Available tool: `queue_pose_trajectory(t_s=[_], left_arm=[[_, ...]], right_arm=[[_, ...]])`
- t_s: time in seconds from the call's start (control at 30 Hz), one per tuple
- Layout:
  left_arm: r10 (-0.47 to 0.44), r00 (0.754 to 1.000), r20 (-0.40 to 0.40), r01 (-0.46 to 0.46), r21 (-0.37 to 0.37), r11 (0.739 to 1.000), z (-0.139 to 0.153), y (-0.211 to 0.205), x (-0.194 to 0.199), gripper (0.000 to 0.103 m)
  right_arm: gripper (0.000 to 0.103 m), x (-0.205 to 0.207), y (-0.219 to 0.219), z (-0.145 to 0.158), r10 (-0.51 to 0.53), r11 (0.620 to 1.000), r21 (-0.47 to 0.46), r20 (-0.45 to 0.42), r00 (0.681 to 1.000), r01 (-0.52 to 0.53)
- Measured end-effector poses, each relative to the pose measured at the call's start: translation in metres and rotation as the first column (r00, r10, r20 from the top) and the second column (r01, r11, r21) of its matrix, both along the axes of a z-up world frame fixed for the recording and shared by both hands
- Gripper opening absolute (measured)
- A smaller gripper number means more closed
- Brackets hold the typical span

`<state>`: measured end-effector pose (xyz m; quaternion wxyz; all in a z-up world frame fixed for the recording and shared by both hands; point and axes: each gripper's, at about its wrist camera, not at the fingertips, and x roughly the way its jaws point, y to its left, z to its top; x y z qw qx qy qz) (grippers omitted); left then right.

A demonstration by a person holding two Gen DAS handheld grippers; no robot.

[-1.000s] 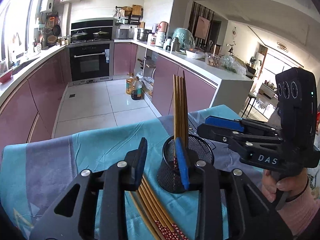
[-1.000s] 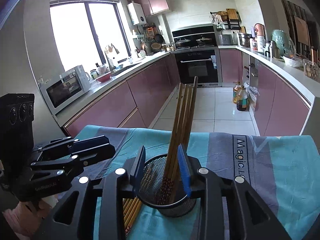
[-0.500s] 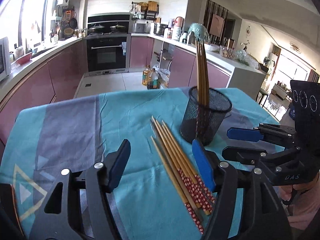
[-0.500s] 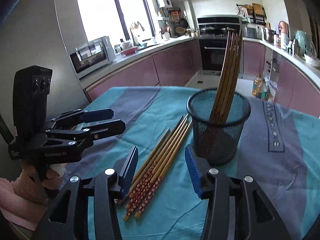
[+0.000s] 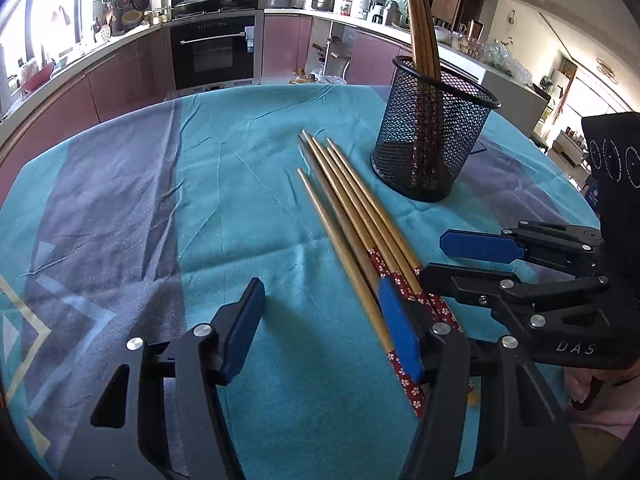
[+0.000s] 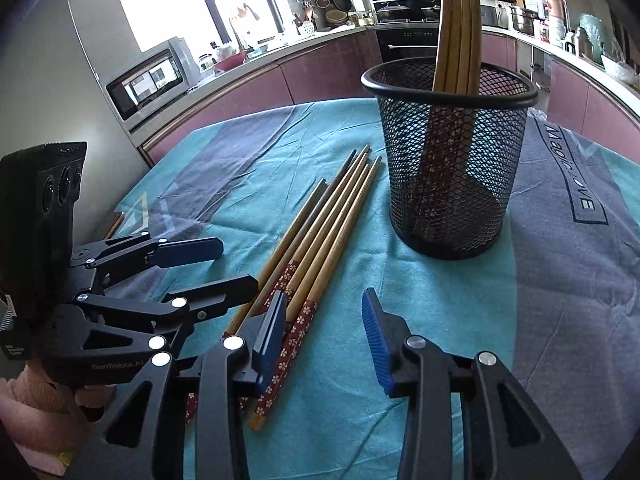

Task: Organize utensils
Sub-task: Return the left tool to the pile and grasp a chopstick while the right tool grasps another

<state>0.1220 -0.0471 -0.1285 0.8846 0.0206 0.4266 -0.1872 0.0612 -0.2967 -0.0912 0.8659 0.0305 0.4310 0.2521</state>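
Observation:
A black mesh cup [image 5: 434, 140] [image 6: 452, 156] stands on the teal cloth with several chopsticks upright in it. Several more wooden chopsticks [image 5: 352, 220] [image 6: 320, 236] with red flowered ends lie side by side on the cloth beside the cup. My left gripper [image 5: 320, 332] is open and empty, low over the cloth, its right finger over the chopsticks' red ends. My right gripper [image 6: 326, 336] is open and empty, its left finger over the same ends. Each gripper shows in the other's view, the right one [image 5: 480, 258] and the left one [image 6: 196, 264].
The table wears a teal and grey cloth [image 5: 160, 184] with printed letters [image 6: 576, 168] at the right. Behind it runs a kitchen with purple cabinets, an oven [image 5: 216, 48] and a microwave [image 6: 148, 80] on the counter.
Both grippers have pulled back and down from around the mesh cup to low over the cloth near the loose chopsticks' red ends. The jaws have opened wider. The cup and chopsticks have not moved.

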Motion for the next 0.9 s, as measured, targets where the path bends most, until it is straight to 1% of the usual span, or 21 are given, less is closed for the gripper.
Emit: queue_pose_trajectory(t_s=[0.07,0.17,0.23,0.3,0.37,0.5,0.6,0.73,0.8,0.83,0.87,0.9], left_arm=[[0.005,1.0,-0.004,-0.005,0.008,1.0,-0.001,-0.002,0.002,0.055],[0.005,1.0,-0.007,-0.005,0.014,1.0,-0.001,-0.002,0.002,0.054],[0.007,1.0,-0.008,-0.007,0.018,1.0,-0.001,-0.001,0.002,0.052],[0.01,1.0,-0.01,-0.01,0.018,1.0,0.0,0.0,0.002,0.049],[0.016,1.0,-0.015,-0.016,0.016,1.0,0.0,0.002,0.002,0.046],[0.014,1.0,-0.021,-0.013,0.033,0.999,0.0,0.001,0.004,0.047],[0.01,1.0,-0.014,-0.009,0.067,0.998,-0.001,-0.005,0.01,0.046],[0.015,1.0,-0.008,-0.014,0.098,0.995,-0.002,-0.013,0.02,0.039],[0.018,1.0,-0.01,-0.017,0.1,0.995,-0.001,-0.015,0.024,0.035],[0.019,1.0,-0.011,-0.018,0.1,0.995,-0.001,-0.015,0.025,0.031],[0.02,1.0,-0.012,-0.019,0.098,0.995,-0.001,-0.016,0.027,0.027],[0.023,1.0,-0.013,-0.022,0.094,0.995,-0.001,-0.017,0.028,0.024]], right_arm=[[0.034,0.0,0.004,-0.001,-0.004,1.0,-0.02,0.002,1.0,0.004],[0.032,0.0,0.004,-0.002,-0.006,0.999,-0.034,0.007,1.0,0.006],[0.031,0.0,0.003,-0.003,-0.006,0.999,-0.036,0.005,1.0,0.006],[0.026,0.0,0.002,-0.003,-0.013,0.999,-0.048,0.006,1.0,0.013],[0.019,-0.001,0.003,-0.004,-0.023,0.997,-0.067,0.005,1.0,0.023],[0.02,0.0,0.005,-0.003,-0.027,0.996,-0.087,0.004,1.0,0.028],[0.02,0.006,0.008,-0.002,-0.03,0.995,-0.097,0.008,1.0,0.03],[0.02,0.017,0.014,-0.004,-0.035,0.994,-0.105,0.012,0.999,0.036],[0.02,0.021,0.016,-0.005,-0.04,0.994,-0.099,0.009,0.999,0.04],[0.019,0.022,0.015,-0.005,-0.043,0.994,-0.098,0.009,0.999,0.044],[0.016,0.023,0.015,-0.005,-0.049,0.994,-0.094,0.008,0.999,0.05],[0.013,0.023,0.014,-0.005,-0.057,0.994,-0.092,0.007,0.998,0.057]])
